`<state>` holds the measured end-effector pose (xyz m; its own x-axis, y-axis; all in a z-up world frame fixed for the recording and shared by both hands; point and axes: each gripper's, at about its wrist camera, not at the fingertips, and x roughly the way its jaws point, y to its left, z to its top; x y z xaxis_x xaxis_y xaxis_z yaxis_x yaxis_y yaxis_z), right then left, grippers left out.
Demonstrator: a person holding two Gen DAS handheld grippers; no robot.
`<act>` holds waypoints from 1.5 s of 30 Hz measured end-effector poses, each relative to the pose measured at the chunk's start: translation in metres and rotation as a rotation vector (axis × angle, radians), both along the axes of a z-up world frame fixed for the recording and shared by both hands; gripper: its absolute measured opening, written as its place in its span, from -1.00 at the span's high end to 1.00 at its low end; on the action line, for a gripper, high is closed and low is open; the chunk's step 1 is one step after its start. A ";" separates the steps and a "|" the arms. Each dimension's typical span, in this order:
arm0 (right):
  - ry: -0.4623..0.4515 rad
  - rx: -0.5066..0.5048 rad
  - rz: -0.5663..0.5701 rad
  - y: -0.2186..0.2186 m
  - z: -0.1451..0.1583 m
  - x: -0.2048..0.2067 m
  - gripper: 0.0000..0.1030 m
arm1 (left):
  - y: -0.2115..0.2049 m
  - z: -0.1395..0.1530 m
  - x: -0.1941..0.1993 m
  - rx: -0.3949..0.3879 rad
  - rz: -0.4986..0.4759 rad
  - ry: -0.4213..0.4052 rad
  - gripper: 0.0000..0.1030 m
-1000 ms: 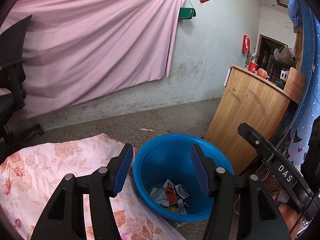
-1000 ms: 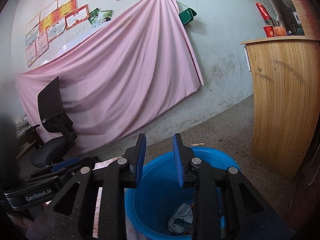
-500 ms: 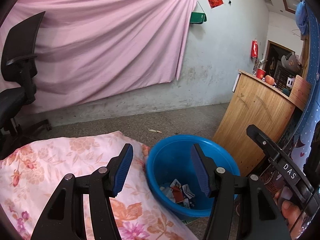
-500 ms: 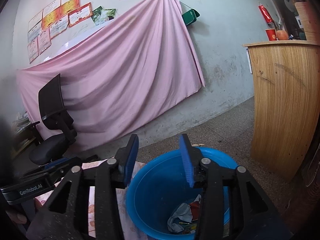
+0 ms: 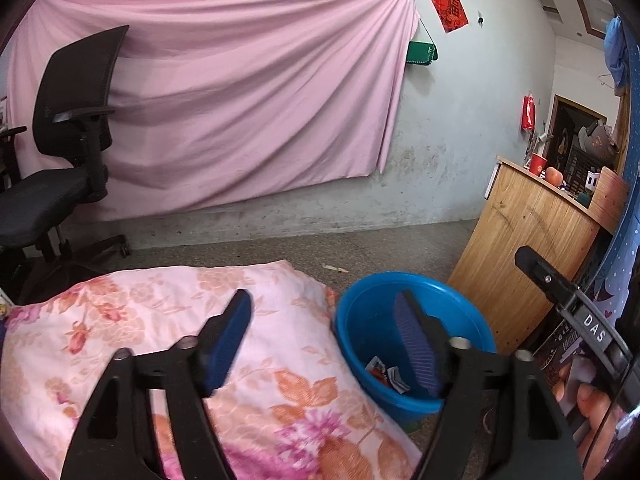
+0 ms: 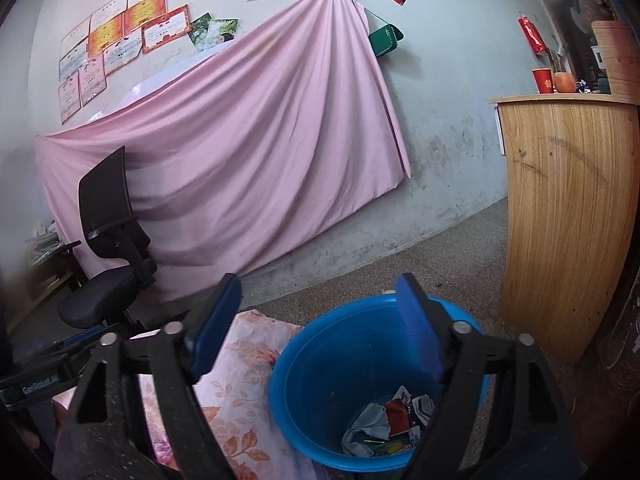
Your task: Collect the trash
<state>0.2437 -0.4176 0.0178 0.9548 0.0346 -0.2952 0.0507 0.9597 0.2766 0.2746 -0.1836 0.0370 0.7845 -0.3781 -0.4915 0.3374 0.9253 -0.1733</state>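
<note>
Beside the floral cloth (image 5: 168,320), at about 4 o'clock in the left wrist view, stands the blue bucket (image 5: 372,320) on the floor (image 5: 380,248). Its rim touches the cloth's edge. Trash (image 6: 384,424) lies in the bottom: crumpled wrappers, a grey-blue rag, red and white scraps.

Left gripper (image 5: 322,334) hangs over the cloth's edge and the bucket's near rim, its blue fingers (image 5: 228,332) wide apart and empty. Right gripper (image 6: 320,322) hangs over the bucket, at 6 o'clock in its own view, fingers (image 6: 416,328) also wide apart with nothing between them. In the left wrist view the right gripper's black body shows at 4 o'clock, with a hand (image 5: 592,396) wrapped around it.

At 3 o'clock from the bucket stands a wooden counter (image 6: 568,216), with a red cup (image 6: 543,80) and an orange fruit (image 6: 564,82) on top. A pink sheet (image 6: 248,152) hangs on the far wall at 12 o'clock, with a black chair (image 5: 60,160) at 9 o'clock before it. A green bag (image 5: 422,52) hangs by the sheet's top corner. Certificates (image 6: 120,40) are pinned above the sheet in the right wrist view.
</note>
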 end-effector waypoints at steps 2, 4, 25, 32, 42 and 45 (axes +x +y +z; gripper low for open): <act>0.003 -0.005 -0.005 0.003 0.002 -0.004 -1.00 | 0.011 0.001 -0.010 -0.014 0.013 -0.021 -0.72; 0.005 -0.010 -0.005 0.006 0.003 -0.006 -1.00 | 0.020 0.001 -0.018 -0.032 0.019 -0.027 -0.80; -0.040 -0.119 0.019 0.059 0.007 -0.072 -1.00 | 0.079 0.001 -0.090 -0.030 0.149 -0.126 -0.94; -0.041 -0.143 0.016 0.073 0.014 -0.099 -1.00 | 0.093 0.009 -0.117 -0.013 0.150 -0.155 -0.95; -0.062 -0.170 0.024 0.100 0.021 -0.156 -1.00 | 0.119 0.015 -0.166 0.005 0.159 -0.203 -0.95; -0.080 -0.176 0.024 0.109 0.024 -0.176 -1.00 | 0.128 0.014 -0.184 0.009 0.167 -0.207 -0.96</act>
